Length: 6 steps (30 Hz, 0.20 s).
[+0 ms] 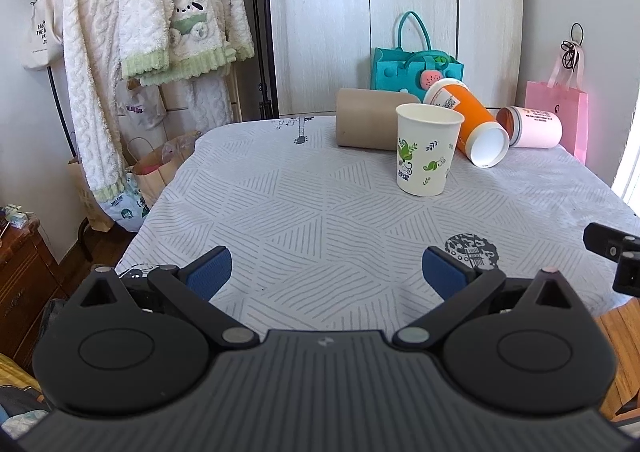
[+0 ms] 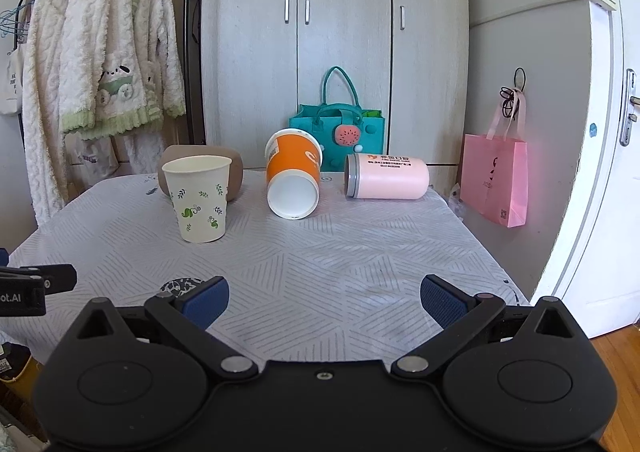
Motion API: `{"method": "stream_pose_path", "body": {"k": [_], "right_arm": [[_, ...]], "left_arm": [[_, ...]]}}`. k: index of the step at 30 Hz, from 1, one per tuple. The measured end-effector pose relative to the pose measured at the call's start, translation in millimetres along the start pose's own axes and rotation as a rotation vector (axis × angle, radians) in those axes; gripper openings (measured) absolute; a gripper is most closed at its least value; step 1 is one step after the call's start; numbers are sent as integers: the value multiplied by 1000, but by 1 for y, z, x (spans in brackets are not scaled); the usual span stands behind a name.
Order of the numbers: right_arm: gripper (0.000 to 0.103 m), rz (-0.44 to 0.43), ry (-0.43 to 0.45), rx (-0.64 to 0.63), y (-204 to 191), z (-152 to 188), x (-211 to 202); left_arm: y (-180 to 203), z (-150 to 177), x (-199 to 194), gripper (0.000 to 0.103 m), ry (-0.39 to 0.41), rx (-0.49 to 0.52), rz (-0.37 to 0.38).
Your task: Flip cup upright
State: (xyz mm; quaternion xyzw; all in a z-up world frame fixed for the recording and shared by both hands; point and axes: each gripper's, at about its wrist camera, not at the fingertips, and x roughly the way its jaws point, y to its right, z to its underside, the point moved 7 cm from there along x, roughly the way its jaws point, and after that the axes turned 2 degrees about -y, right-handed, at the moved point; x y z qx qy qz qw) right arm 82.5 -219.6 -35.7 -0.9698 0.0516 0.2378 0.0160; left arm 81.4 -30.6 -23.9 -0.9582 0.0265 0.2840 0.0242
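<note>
1. Your left gripper (image 1: 327, 272) hangs over the near table (image 2: 360, 252) edge, fingers spread wide, holding nothing.
2. Leftmost, a brown cup (image 2: 236, 176) lies on its side at the far edge.
3. Just in front of it, the white leaf-print cup (image 2: 199, 199) stands upright, mouth up; you cannot see its inside.
4. The orange cup (image 2: 293, 182) lies tipped, white base toward you, with a printed label near its rim, unreadable.
5. The pink cup (image 2: 386, 176) lies sideways, carrying small unreadable writing.
6. Your right gripper (image 2: 324, 298) is likewise spread and holds nothing; bare cloth lies between it and the cups.
</note>
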Motion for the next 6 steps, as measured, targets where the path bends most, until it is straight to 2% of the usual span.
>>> {"method": "stream_pose_path", "body": {"k": [6], "right_arm": [[103,2,0,1,0,0,0]], "left_arm": [[-2,0,0,103,-3,-3,-9]]}}
